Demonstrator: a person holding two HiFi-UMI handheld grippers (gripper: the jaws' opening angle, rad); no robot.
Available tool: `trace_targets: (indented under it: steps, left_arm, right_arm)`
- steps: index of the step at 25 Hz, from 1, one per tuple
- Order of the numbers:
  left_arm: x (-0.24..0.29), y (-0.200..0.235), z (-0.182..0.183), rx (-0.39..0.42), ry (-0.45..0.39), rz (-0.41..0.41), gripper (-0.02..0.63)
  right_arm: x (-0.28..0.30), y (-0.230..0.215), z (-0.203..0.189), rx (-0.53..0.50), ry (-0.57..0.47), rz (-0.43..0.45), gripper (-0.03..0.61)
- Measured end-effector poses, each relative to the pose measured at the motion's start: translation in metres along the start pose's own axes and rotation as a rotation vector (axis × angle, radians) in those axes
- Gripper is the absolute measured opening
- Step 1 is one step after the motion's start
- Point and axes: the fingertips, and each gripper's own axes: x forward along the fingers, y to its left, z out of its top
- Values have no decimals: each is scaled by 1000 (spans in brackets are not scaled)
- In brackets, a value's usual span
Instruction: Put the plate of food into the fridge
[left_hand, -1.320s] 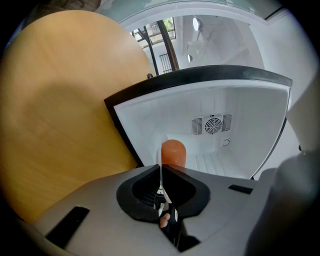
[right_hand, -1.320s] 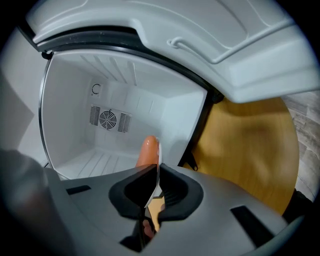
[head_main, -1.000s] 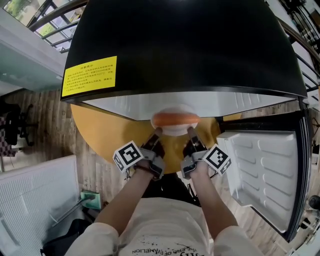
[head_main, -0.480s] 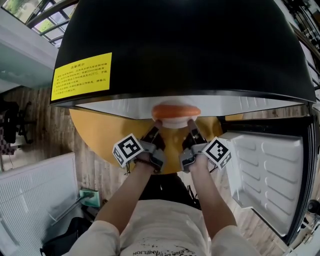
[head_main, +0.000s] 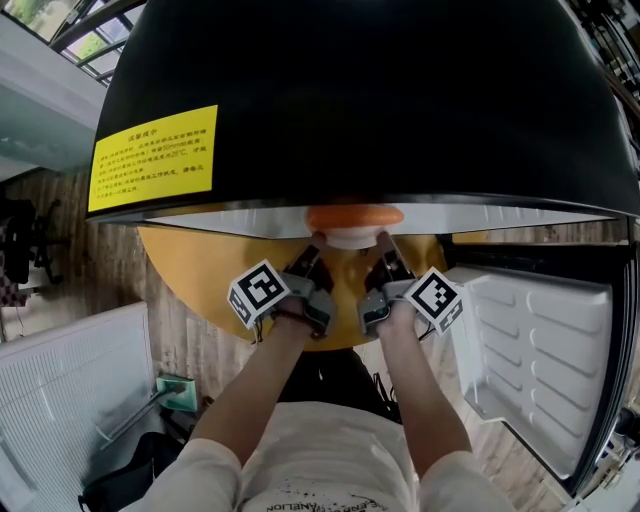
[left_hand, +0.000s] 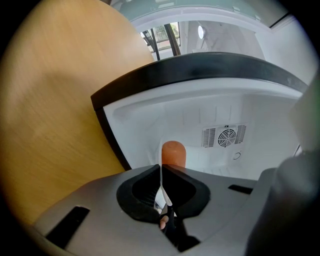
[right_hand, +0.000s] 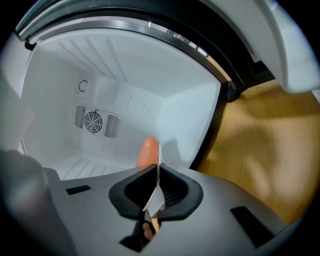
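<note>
A white plate (head_main: 350, 238) carrying an orange sausage (head_main: 353, 215) is held at the mouth of the open black fridge (head_main: 380, 90), half under its top edge. My left gripper (head_main: 314, 246) is shut on the plate's left rim, and my right gripper (head_main: 381, 243) is shut on its right rim. In the left gripper view the thin white plate edge (left_hand: 160, 187) runs between the jaws, with the sausage (left_hand: 173, 153) beyond. The right gripper view shows the plate rim (right_hand: 154, 192) pinched the same way and the sausage (right_hand: 148, 151) pointing into the white fridge interior (right_hand: 100, 85).
The fridge door (head_main: 535, 350) stands open at the right, its white shelves facing me. A round wooden table (head_main: 210, 265) lies beneath the fridge front. A fan vent (right_hand: 96, 121) sits on the fridge's back wall. A white panel (head_main: 70, 400) is at the lower left.
Both grippers have carried the plate forward, so it now sits farther under the fridge's top edge and less of the sausage shows from above.
</note>
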Motion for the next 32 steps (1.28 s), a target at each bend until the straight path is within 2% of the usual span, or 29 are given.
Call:
trace_targets:
  steps: [7,32]
  left_arm:
    - [9,2,7,-13,-34,0,32]
    - [32,9,21,-10,-77,18,32]
  right_arm:
    - [14,-1,5,0,-5,2,37]
    - [43,-10,15,3,-16,-6,37]
